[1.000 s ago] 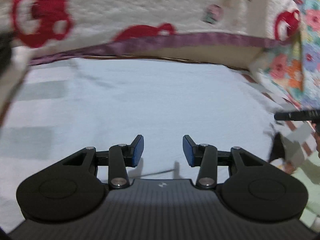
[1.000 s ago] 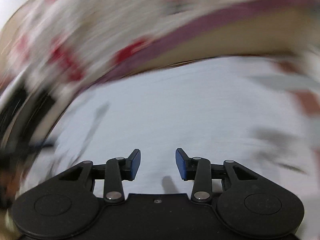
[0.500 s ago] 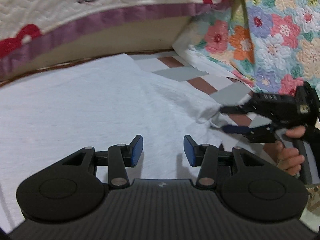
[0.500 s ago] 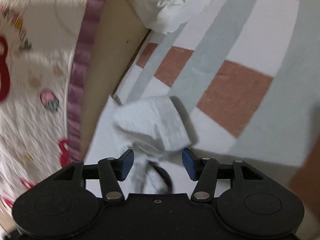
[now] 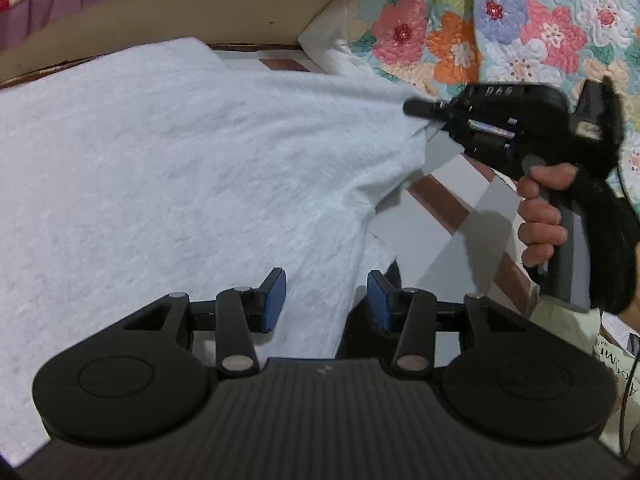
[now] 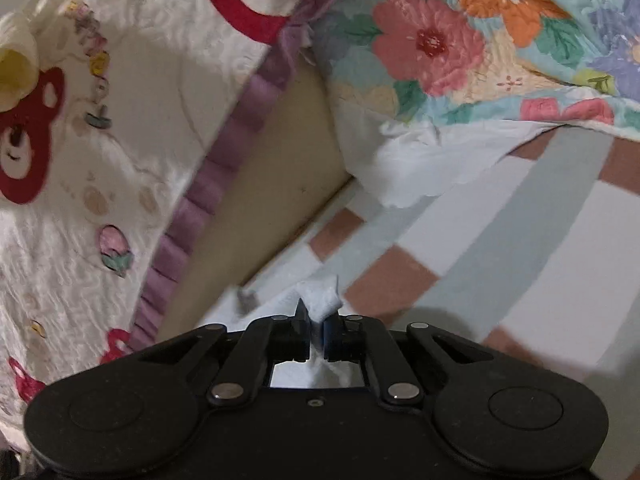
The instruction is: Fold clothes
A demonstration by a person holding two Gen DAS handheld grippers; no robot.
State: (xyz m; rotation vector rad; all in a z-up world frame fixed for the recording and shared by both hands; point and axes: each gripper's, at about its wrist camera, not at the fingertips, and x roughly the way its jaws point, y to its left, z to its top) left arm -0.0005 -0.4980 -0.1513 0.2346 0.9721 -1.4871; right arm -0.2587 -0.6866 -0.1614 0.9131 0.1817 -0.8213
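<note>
At bed's right edge: my right gripper (image 6: 317, 326), open half a second ago, now pinches white garment (image 5: 180, 160) corner | my left gripper (image 5: 326, 296) stays open over its hem | cloth fuzzy, spread flat on checked sheet (image 5: 440, 232)

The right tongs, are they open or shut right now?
Shut. In the right wrist view the right tongs pinch a corner of the pale blue garment; the left wrist view shows that corner lifted off the striped sheet.

Garment (image 5: 168, 152): white cloth, soft, faintly fuzzy. Grippers (image 5: 326, 296): matt black plastic, ribbed body, blue pads (image 5: 276, 292), shiny metal pivots. Floral quilt (image 6: 500, 48): stitched, puffy cloth
</note>
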